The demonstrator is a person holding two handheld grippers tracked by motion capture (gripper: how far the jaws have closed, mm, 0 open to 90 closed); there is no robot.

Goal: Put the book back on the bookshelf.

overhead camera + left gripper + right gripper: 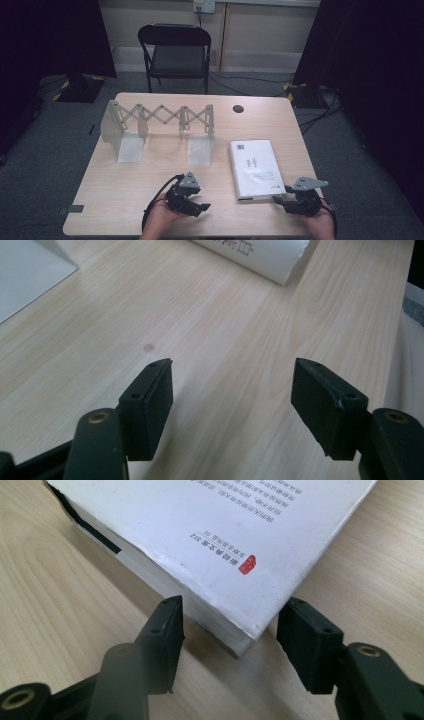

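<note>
Fingers (300, 640) astride book (210, 535) corner

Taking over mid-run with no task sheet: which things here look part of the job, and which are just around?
Likely in play:
white book, corner between the open right gripper
expandable book rack
open left gripper, over bare table

Just around:
folding chair
floor cables

White book (255, 167) with red stamp; pale wood-grain table (125, 200); black chair (175, 50).
</note>
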